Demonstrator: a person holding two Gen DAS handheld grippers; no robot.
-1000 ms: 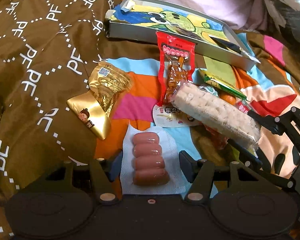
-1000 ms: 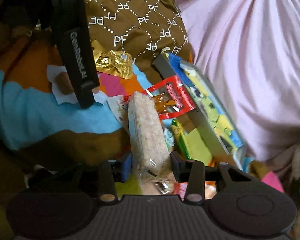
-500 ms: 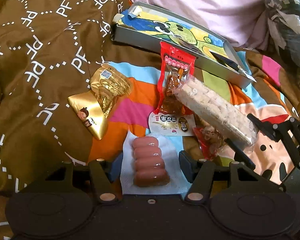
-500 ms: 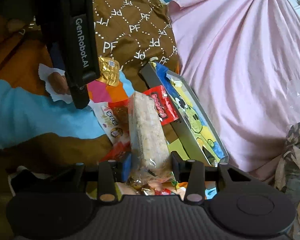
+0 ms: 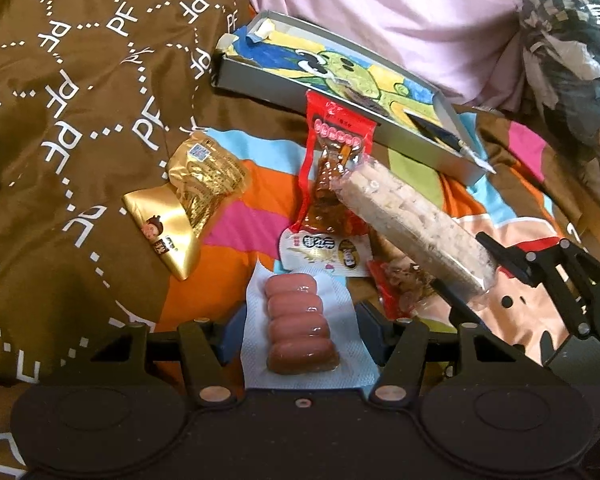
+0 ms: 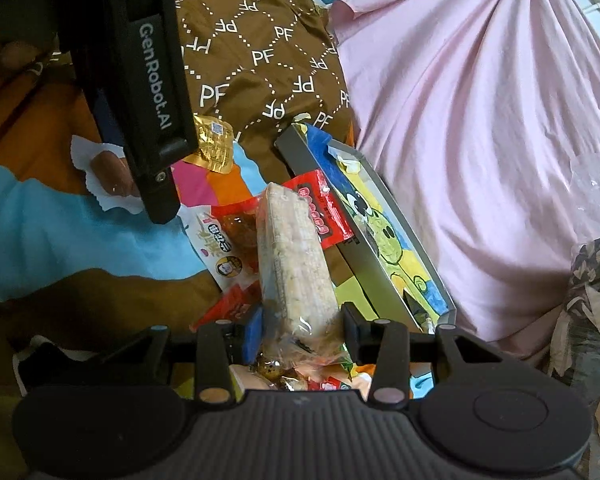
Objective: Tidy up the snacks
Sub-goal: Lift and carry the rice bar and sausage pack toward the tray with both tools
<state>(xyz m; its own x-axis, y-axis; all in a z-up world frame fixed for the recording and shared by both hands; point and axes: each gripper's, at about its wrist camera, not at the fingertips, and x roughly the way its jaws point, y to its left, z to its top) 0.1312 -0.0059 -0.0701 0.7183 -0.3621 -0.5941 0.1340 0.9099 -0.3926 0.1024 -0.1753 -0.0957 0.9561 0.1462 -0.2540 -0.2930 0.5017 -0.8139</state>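
Note:
My left gripper (image 5: pixel 298 326) is shut on a sausage pack (image 5: pixel 300 324), pink links on a white backing. My right gripper (image 6: pixel 302 330) is shut on the near end of a long puffed-rice bar (image 6: pixel 292 264) in clear wrap; the bar (image 5: pixel 412 224) is lifted and slants over the other snacks. Under it lie a red meat-snack pouch (image 5: pixel 332 176) and a small red packet (image 5: pixel 404 284). A gold packet (image 5: pixel 188 204) lies to the left. A grey shallow box (image 5: pixel 420 136) with a cartoon lining sits behind them. The right gripper (image 5: pixel 500 280) shows at the right of the left wrist view.
Everything rests on a bed with a brown "PF" quilt (image 5: pixel 72 120) and a colourful cartoon sheet (image 5: pixel 236 224). A pink sheet (image 6: pixel 480 120) rises behind the box. Crumpled bags (image 5: pixel 572 52) lie at the far right. The left gripper's body (image 6: pixel 148 92) fills the upper left of the right wrist view.
The right gripper has lifted the rice bar higher and swung it toward the box. The left gripper has risen and pulled back slightly with the sausage pack.

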